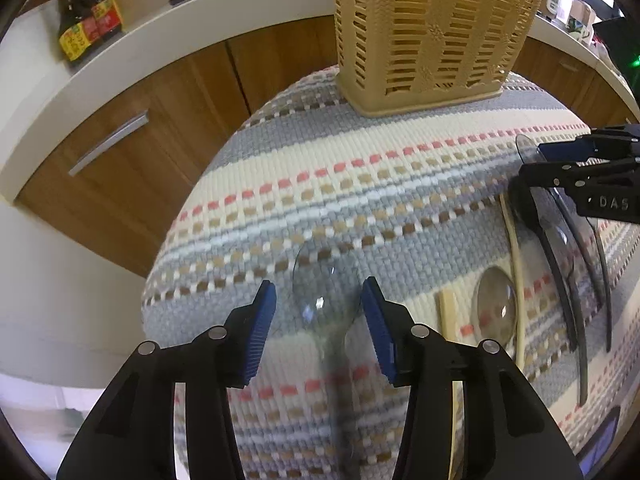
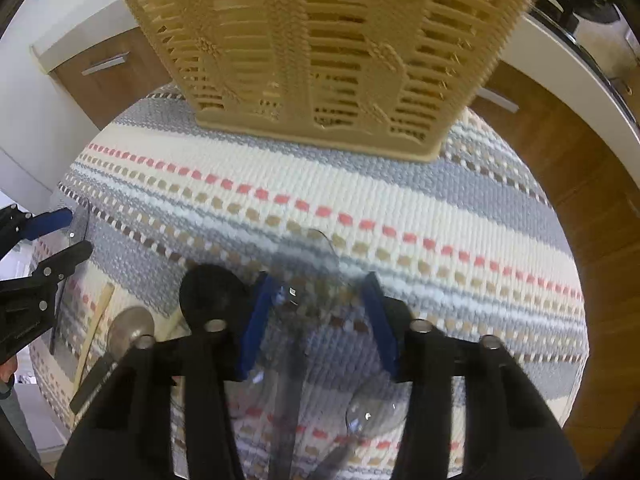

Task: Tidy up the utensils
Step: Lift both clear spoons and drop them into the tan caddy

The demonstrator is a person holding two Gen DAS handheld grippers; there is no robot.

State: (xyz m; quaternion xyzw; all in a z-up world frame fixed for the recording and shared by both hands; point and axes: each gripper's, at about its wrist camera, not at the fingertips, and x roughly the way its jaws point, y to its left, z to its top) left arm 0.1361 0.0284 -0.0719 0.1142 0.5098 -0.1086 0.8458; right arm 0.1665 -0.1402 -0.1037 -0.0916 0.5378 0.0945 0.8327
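Slatted tan plastic basket (image 1: 432, 36) stands on ribbed woven mat (image 1: 320, 184).

Soft, even indoor light is falling on the woven mat (image 1: 360, 184), casting only faint shadows. Fisheye distortion is bending everything around the basket (image 1: 432, 32). Below it, the clear spoon (image 1: 324, 296) is catching small glints, and the right wrist view is smearing with motion blur.
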